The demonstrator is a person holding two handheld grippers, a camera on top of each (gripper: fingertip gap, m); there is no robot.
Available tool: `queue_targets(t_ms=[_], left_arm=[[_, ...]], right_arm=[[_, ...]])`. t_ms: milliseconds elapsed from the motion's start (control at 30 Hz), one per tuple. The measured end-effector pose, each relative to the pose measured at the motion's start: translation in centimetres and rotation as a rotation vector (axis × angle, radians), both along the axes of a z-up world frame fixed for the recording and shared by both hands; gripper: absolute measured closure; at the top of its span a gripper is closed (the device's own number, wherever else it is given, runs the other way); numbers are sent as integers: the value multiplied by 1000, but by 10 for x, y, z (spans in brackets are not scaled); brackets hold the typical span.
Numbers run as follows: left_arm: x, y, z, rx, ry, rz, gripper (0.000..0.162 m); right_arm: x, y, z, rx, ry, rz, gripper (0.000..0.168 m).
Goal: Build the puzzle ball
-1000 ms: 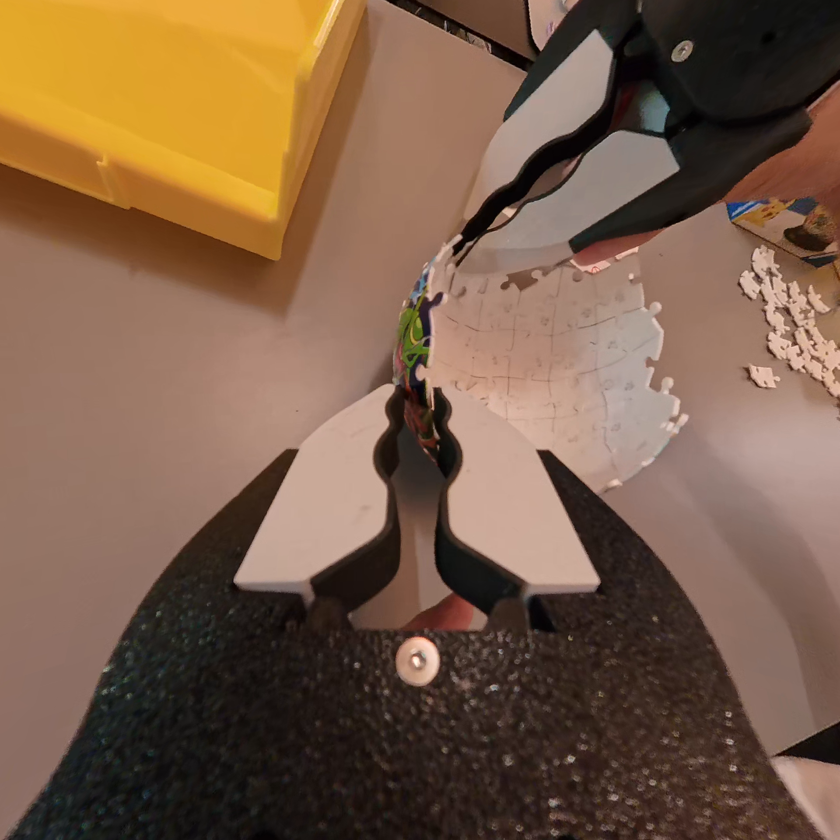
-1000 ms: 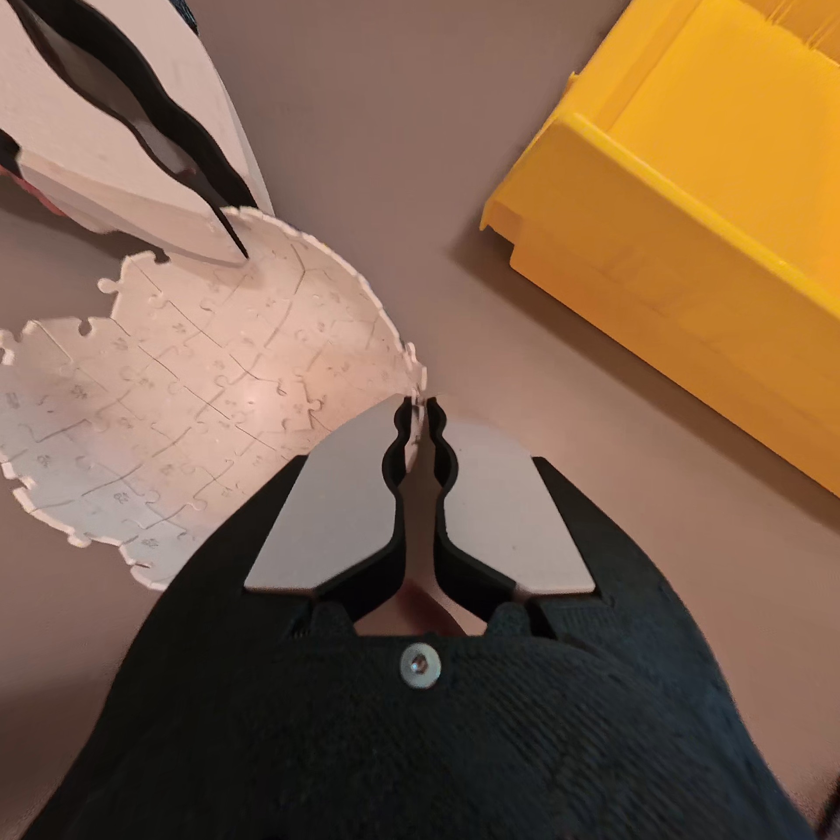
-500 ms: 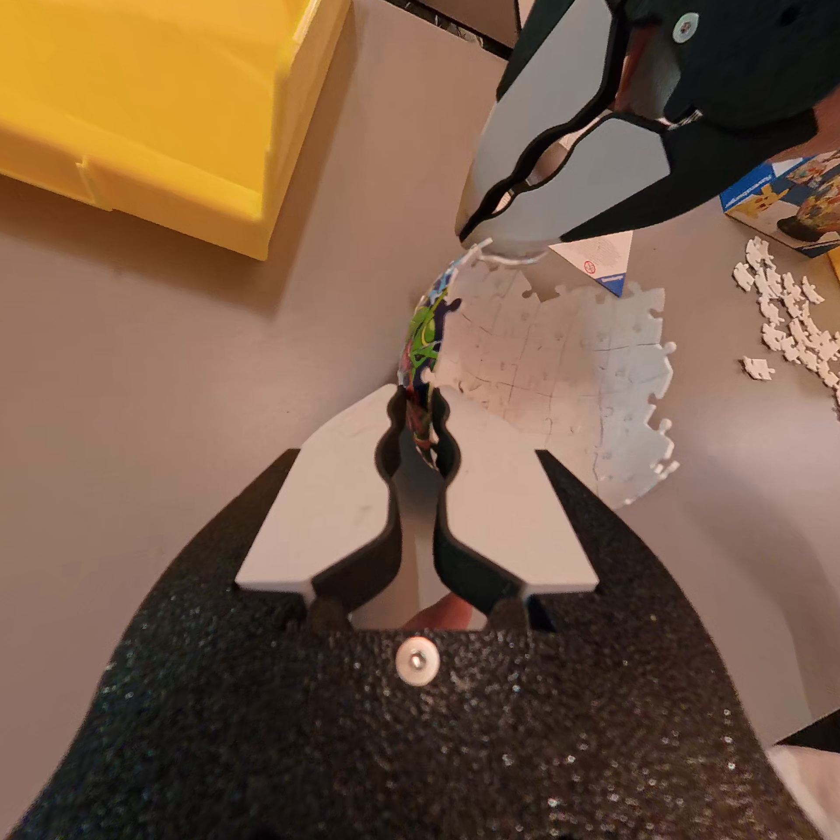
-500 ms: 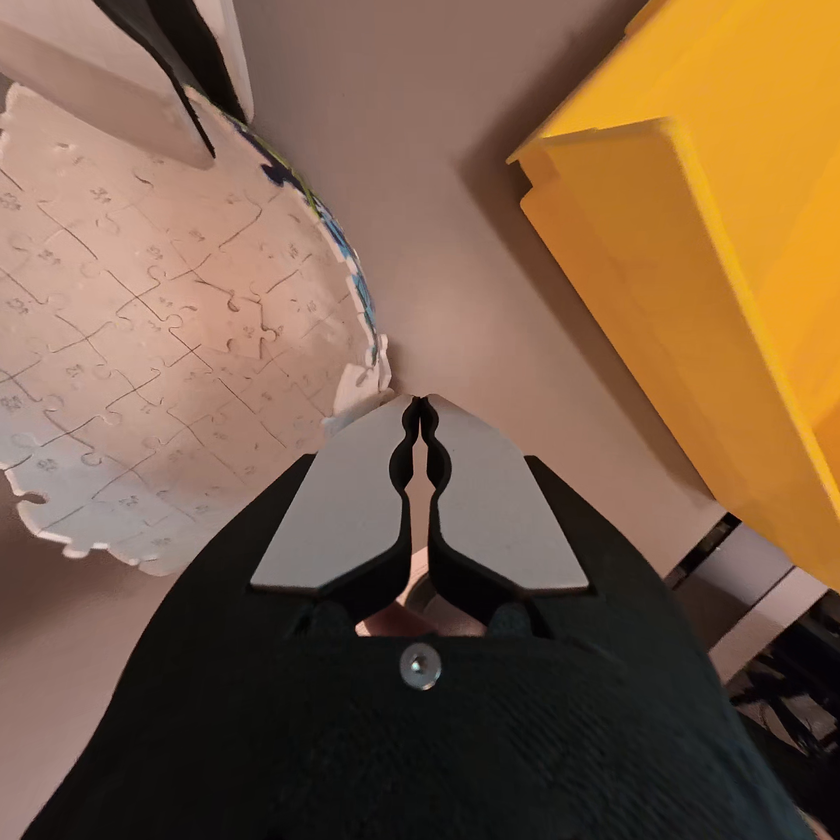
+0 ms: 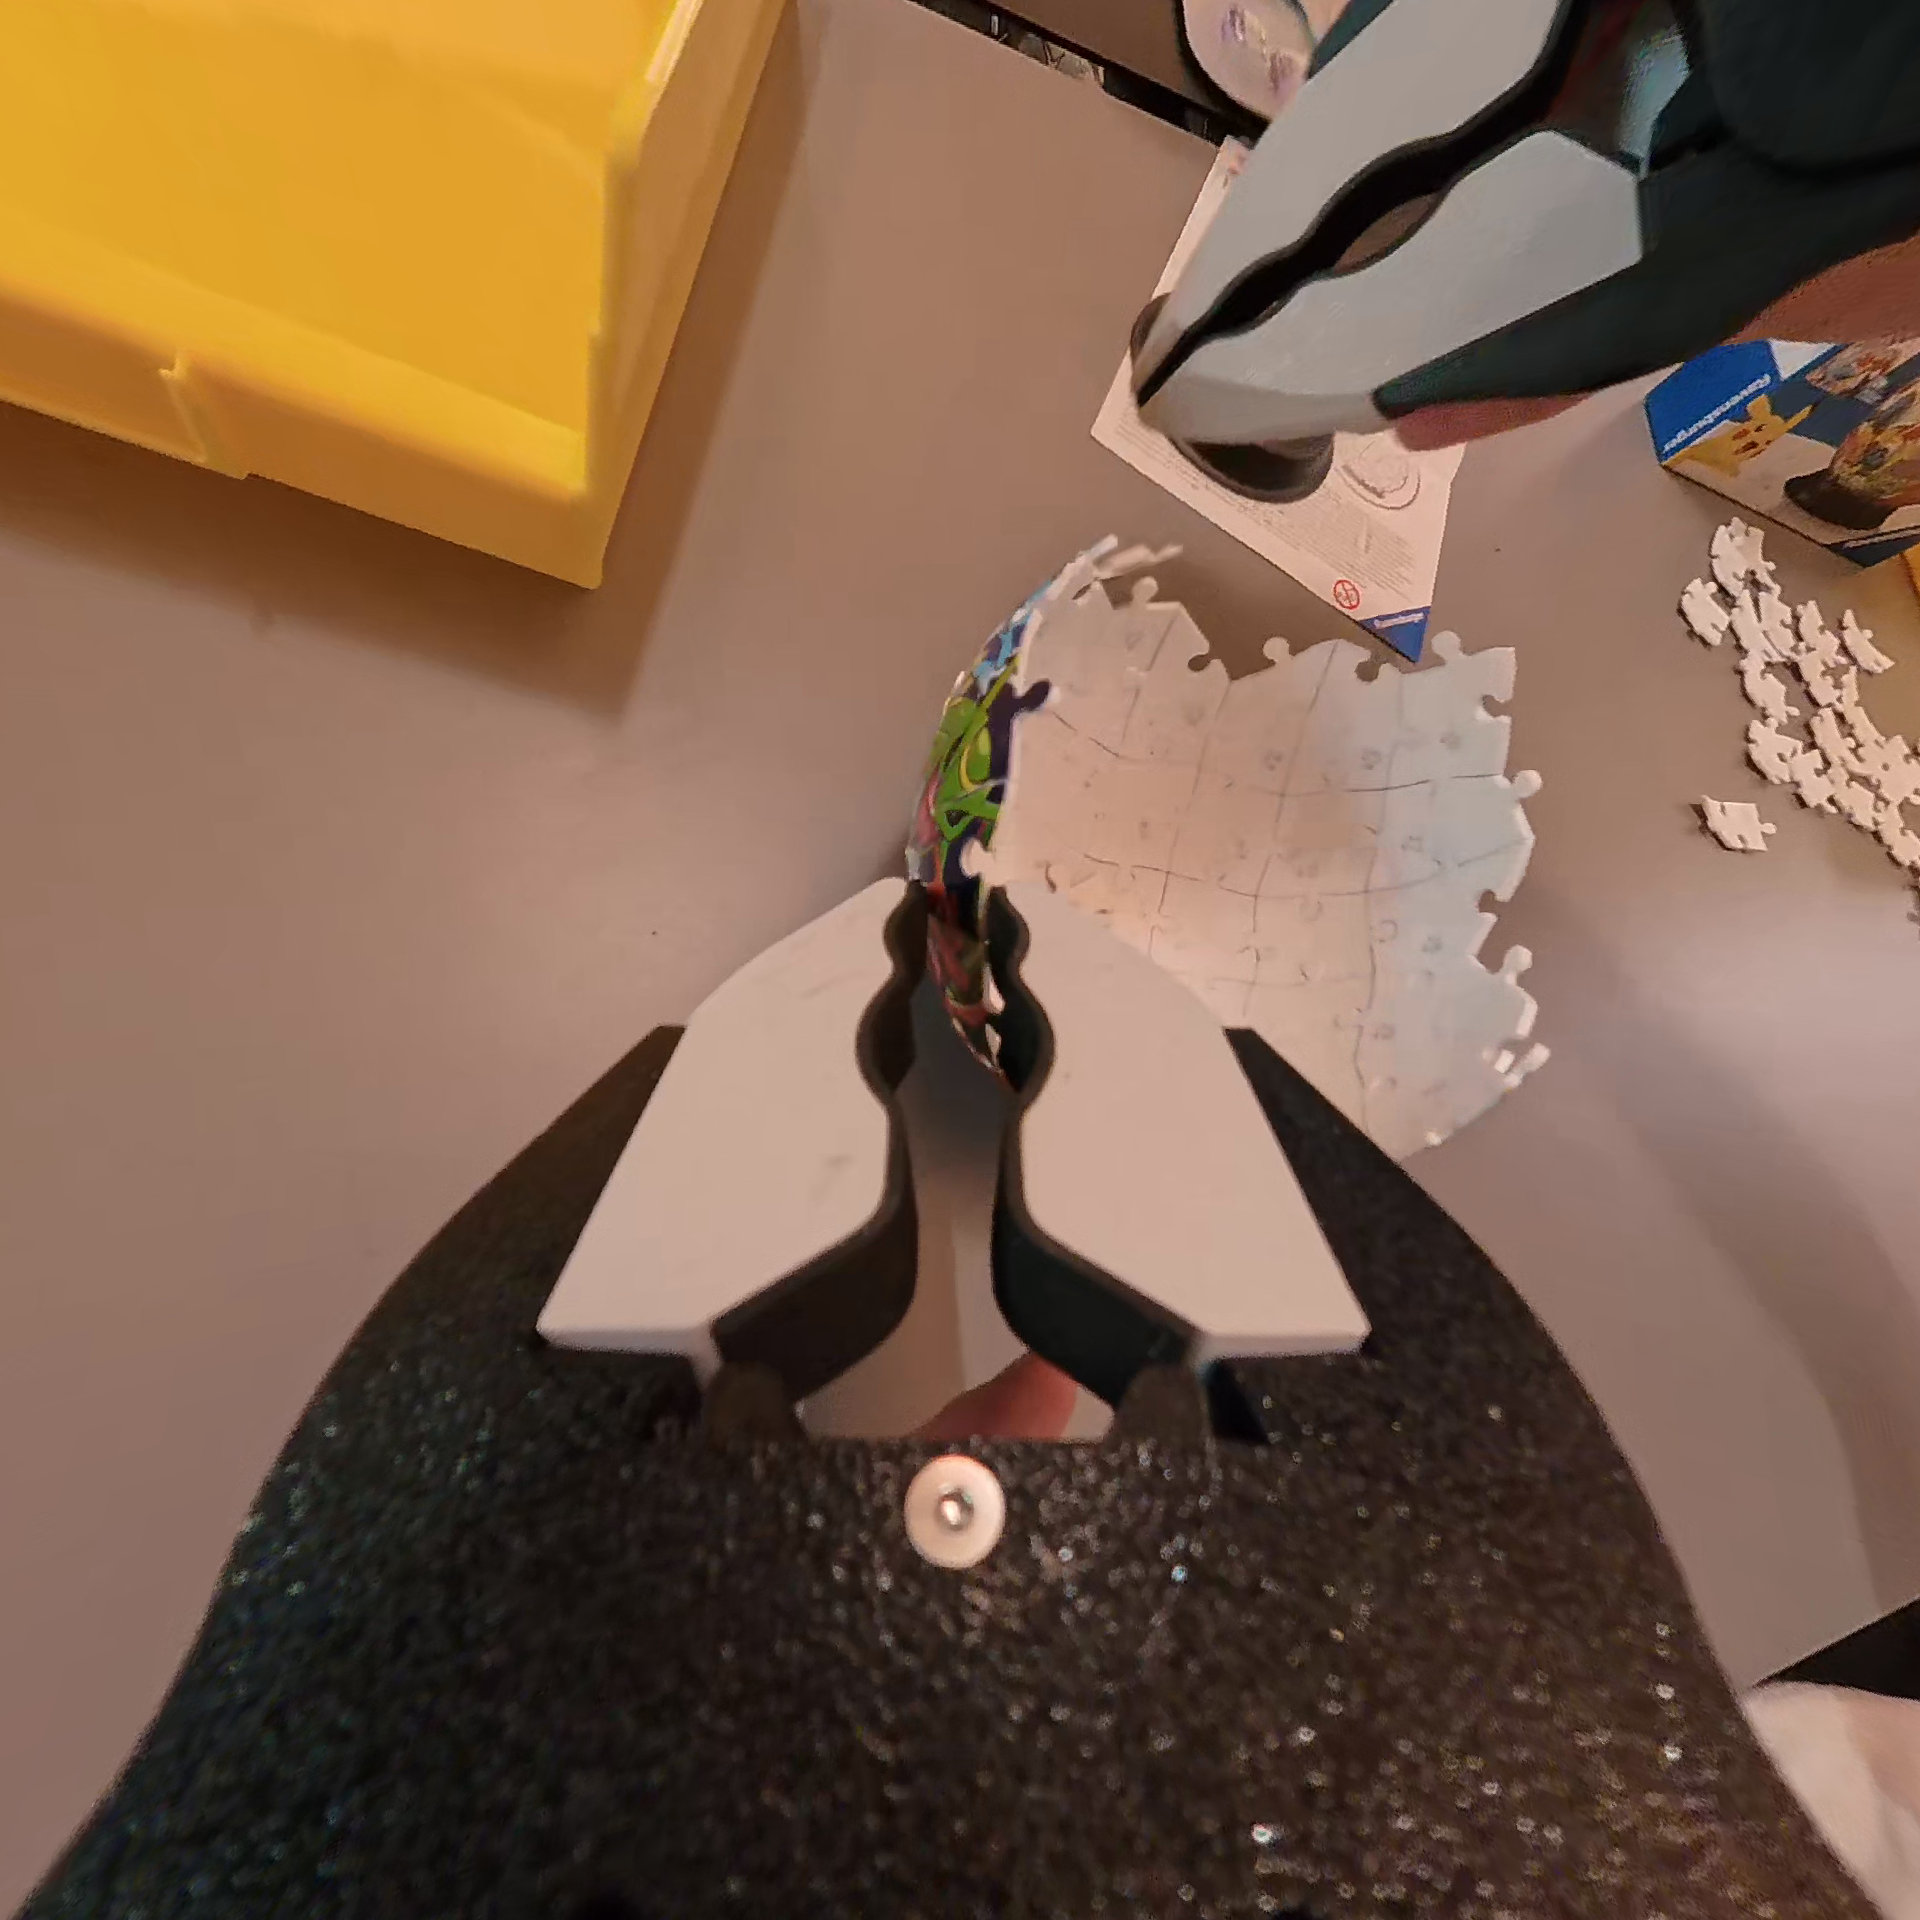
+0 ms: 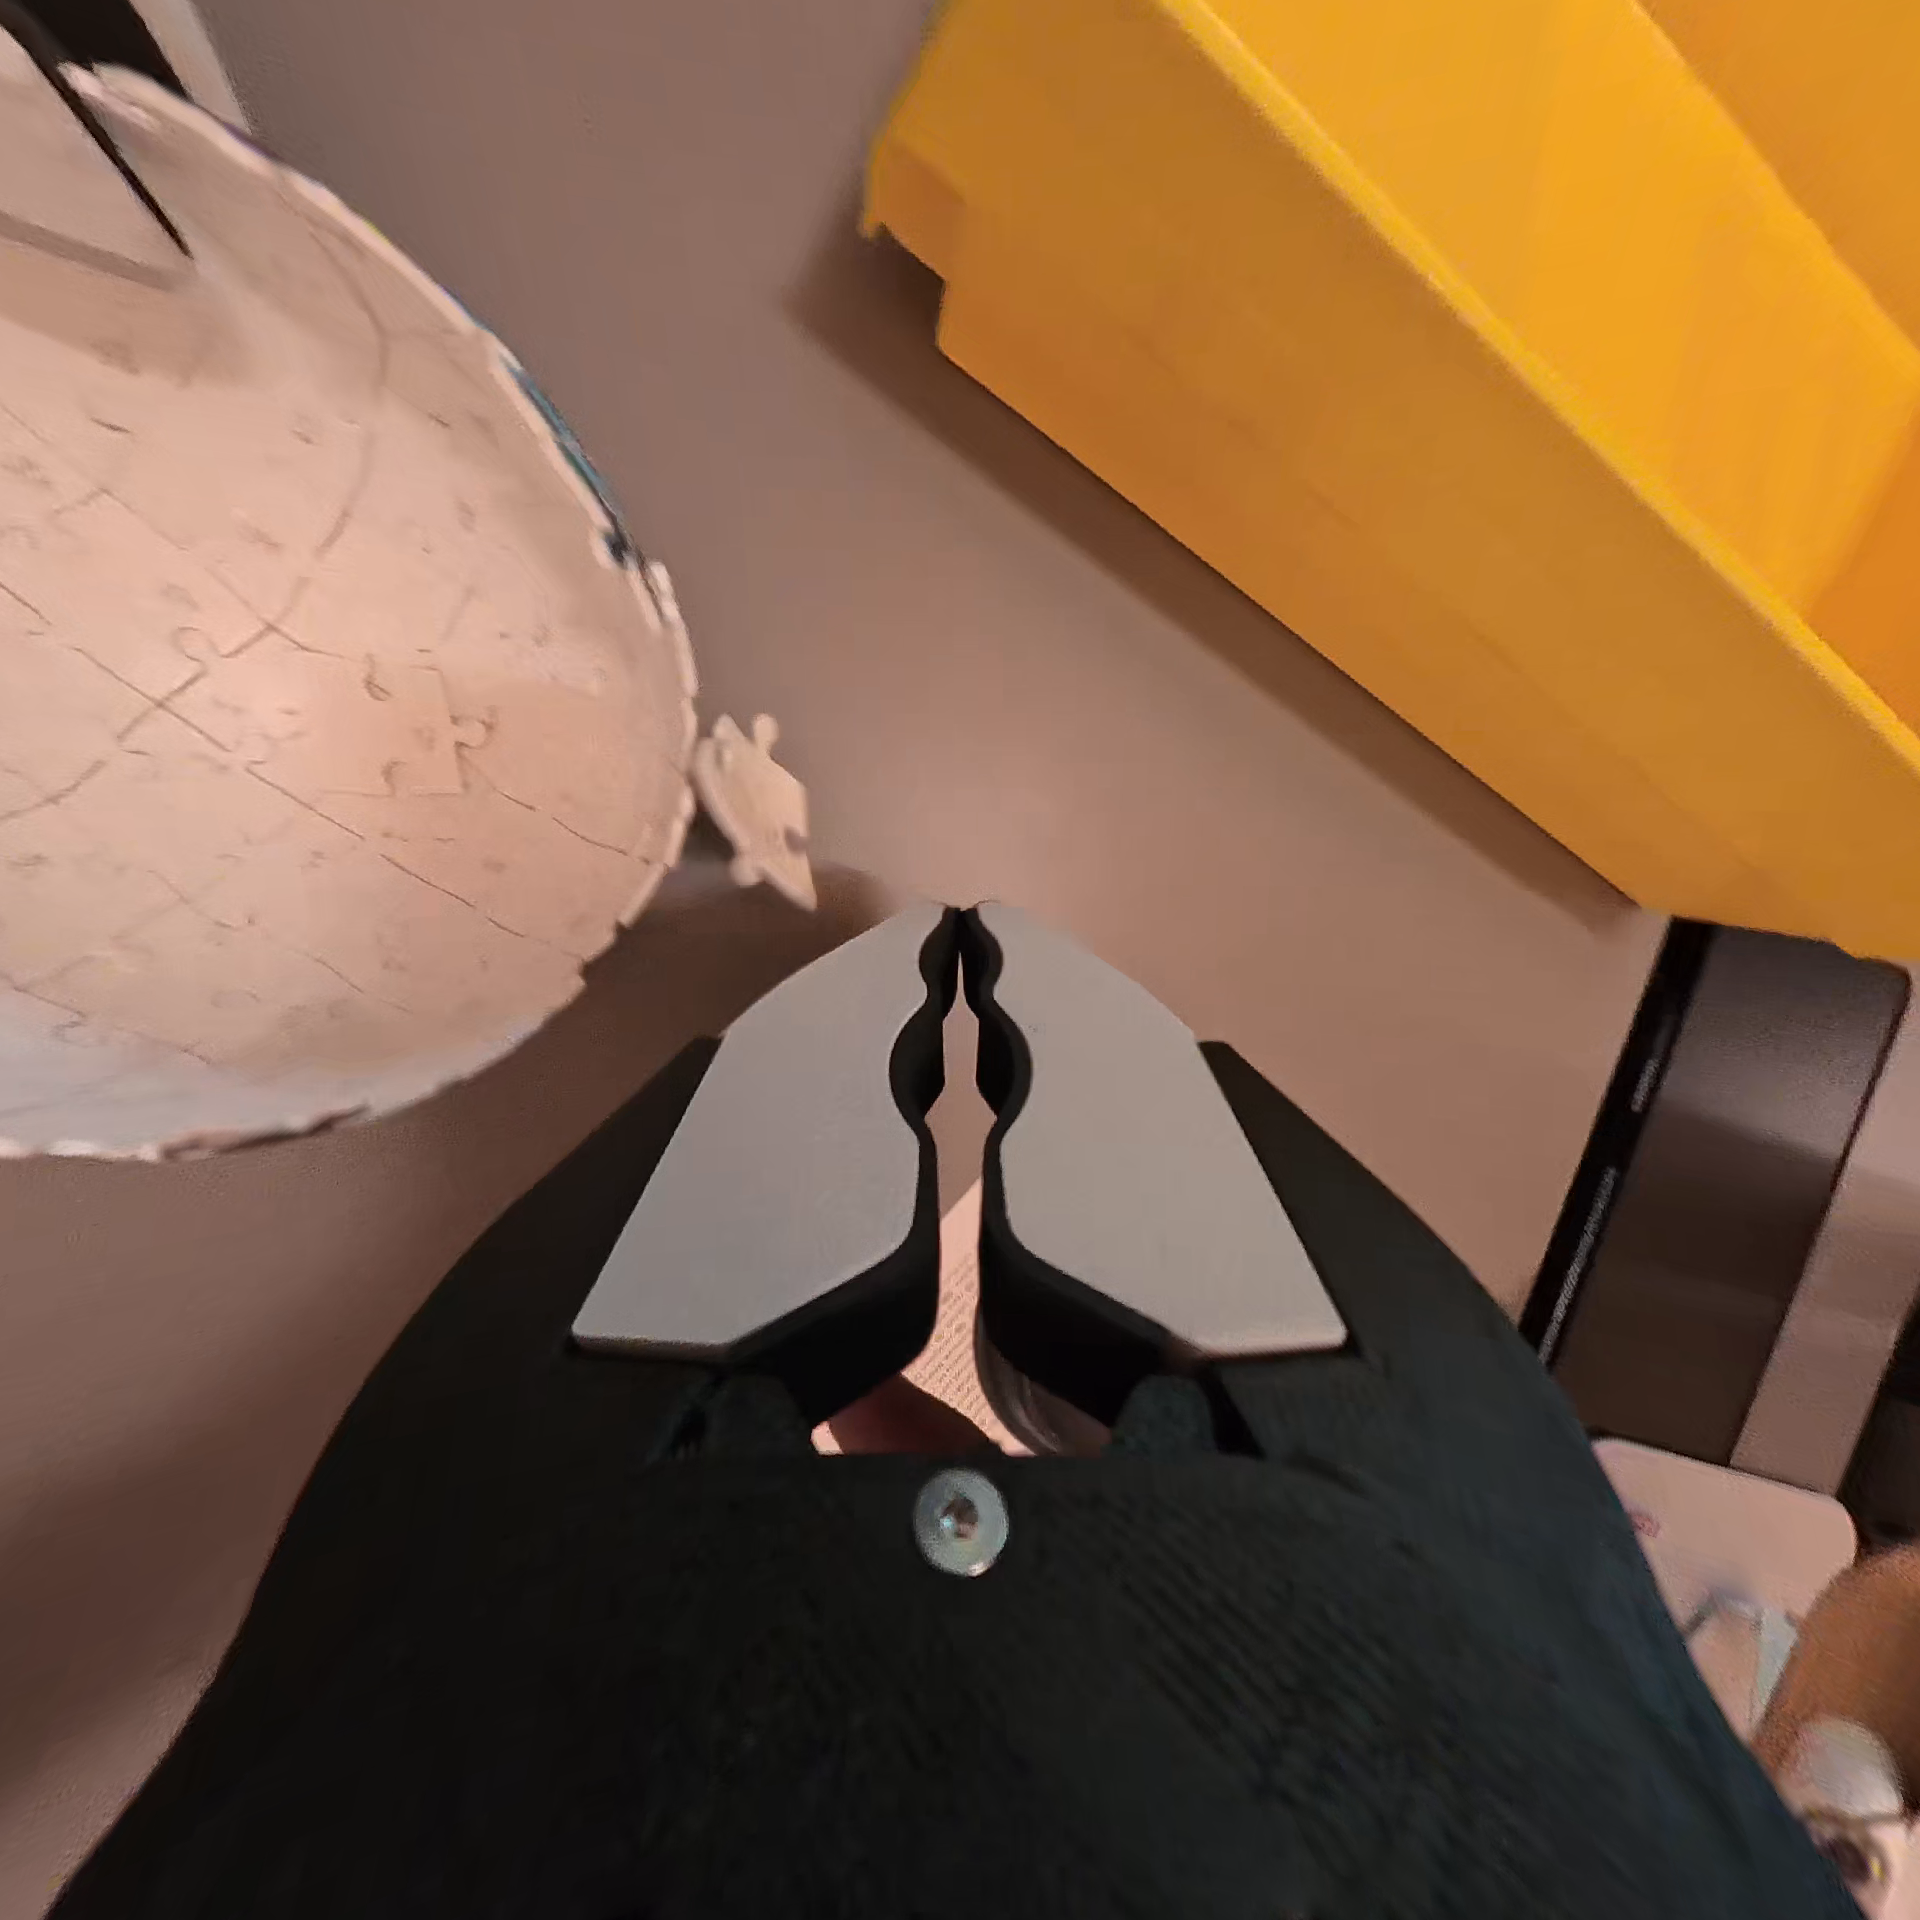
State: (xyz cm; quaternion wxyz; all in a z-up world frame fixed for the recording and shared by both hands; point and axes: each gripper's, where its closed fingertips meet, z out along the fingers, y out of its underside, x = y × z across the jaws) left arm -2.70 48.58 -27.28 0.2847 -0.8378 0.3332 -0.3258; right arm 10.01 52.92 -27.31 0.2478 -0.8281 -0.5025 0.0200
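The partly built puzzle ball [image 5: 1278,831] is a curved shell, white inside and coloured outside. My left gripper [image 5: 954,914] is shut on its near rim and holds it above the table. The shell also shows in the right wrist view [image 6: 291,707], with one piece [image 6: 758,800] jutting from its edge. My right gripper [image 6: 956,914] is shut and empty, just right of that piece and apart from it. It shows in the left wrist view [image 5: 1148,390] up and to the right of the shell. Loose white pieces [image 5: 1808,707] lie at the right.
A yellow bin [image 5: 343,239] stands at the upper left of the left wrist view and at the right in the right wrist view [image 6: 1455,468]. A leaflet [image 5: 1340,520] and the puzzle box [image 5: 1787,436] lie beyond the shell. The table edge [image 6: 1662,1143] is near my right gripper. About 15 cm separates my left fingertips from my right.
My right gripper let go of the shell's far rim, closed empty and drew back up and to the right. My left gripper kept hold of the shell.
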Motion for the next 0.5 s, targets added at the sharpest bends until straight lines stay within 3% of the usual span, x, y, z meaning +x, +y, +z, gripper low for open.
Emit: queue_targets(t_ms=[233, 333, 500], left_arm=[[-3, -2, -2, -24, 6, -18, 152], [-7, -5, -2, -24, 26, -53, 152], [-16, 2, 4, 18, 36, -38, 152]], right_arm=[[18, -12, -13, 39, 92, -149, 165], [20, -27, -34, -36, 89, -193, 156], [5, -29, -47, 9, 149, -195, 134]])
